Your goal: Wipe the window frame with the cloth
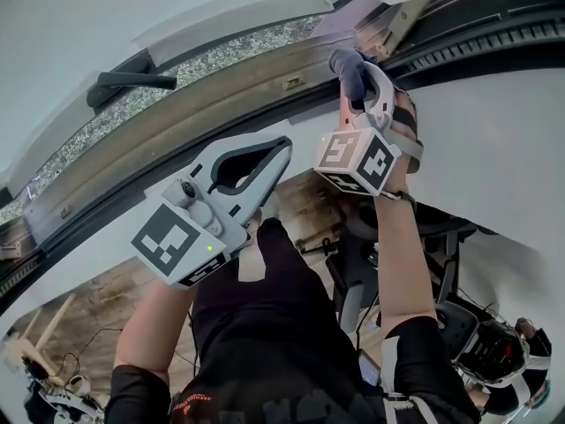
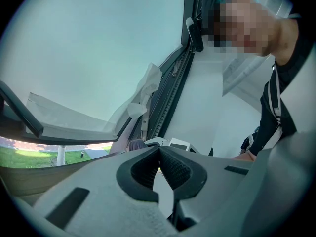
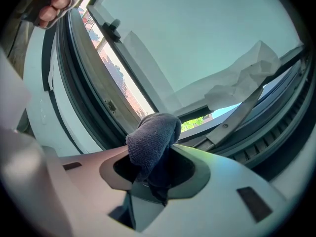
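Note:
A grey-blue cloth [image 1: 350, 67] is bunched between the jaws of my right gripper [image 1: 360, 71], which is shut on it. The gripper is raised to the window frame [image 1: 221, 91] near its upper right corner. In the right gripper view the cloth [image 3: 154, 132] bulges out past the jaws of the right gripper [image 3: 155, 149], just in front of the frame [image 3: 111, 105]. I cannot tell whether it touches. My left gripper [image 1: 284, 146] is lower and to the left, away from the frame. In its own view the left gripper [image 2: 159, 153] is shut on nothing.
A black window handle [image 1: 132, 81] sticks out at the frame's left. Crumpled protective film [image 3: 244, 80] hangs at the corner of the glass, beside a metal stay arm [image 3: 242, 115] and ribbed black seals [image 1: 494, 41]. Far below are an office chair [image 1: 353, 281] and wooden floor [image 1: 79, 312].

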Demonstrator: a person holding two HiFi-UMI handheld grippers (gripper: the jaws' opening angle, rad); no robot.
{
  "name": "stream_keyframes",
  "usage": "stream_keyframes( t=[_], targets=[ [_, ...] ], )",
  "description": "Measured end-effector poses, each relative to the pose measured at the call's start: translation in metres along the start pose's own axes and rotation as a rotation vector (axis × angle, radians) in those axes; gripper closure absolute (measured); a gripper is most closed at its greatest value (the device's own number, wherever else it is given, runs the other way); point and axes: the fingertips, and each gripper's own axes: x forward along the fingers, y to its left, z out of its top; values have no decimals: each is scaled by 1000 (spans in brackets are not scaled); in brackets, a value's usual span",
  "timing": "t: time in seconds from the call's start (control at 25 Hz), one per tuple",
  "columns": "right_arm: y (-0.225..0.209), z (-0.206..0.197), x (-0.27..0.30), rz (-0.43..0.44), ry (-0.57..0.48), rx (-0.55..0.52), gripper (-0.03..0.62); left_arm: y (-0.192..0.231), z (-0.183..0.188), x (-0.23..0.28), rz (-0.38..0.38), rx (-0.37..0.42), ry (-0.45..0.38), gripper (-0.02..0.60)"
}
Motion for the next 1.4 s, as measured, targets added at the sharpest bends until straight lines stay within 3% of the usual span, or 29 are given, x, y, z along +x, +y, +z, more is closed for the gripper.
stream_keyframes(
  t=[1.04,1.4],
  targets=[
    [33,51,-27,75,-49,-34,448,-9,14,-56,50,17,-33,561],
    [20,84,-69,78,-160,35,447,-27,32,-72,65,39,-47,561]
  ],
)
